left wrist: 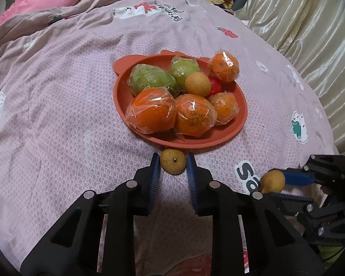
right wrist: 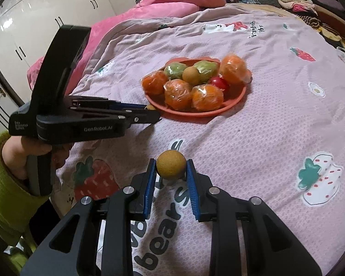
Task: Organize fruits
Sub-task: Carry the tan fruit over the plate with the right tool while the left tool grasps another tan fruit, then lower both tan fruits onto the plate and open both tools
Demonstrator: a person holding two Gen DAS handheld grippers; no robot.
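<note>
Just before the near rim of the plate on the bedspread, a small, light, firm-shelled longan is clamped across its middle by the left gripper, while a second longan is likewise pinched by the right gripper nearer the bedspread's front edge.

You are looking at a big bed with a pink blanket on it — it has strawberries, bears and letters. A bright pink quilt is bunched up at the far end. Folded clothes sit in a pile. White cupboard doors shine on one side — shiny cream curtains hang on the other.
</note>
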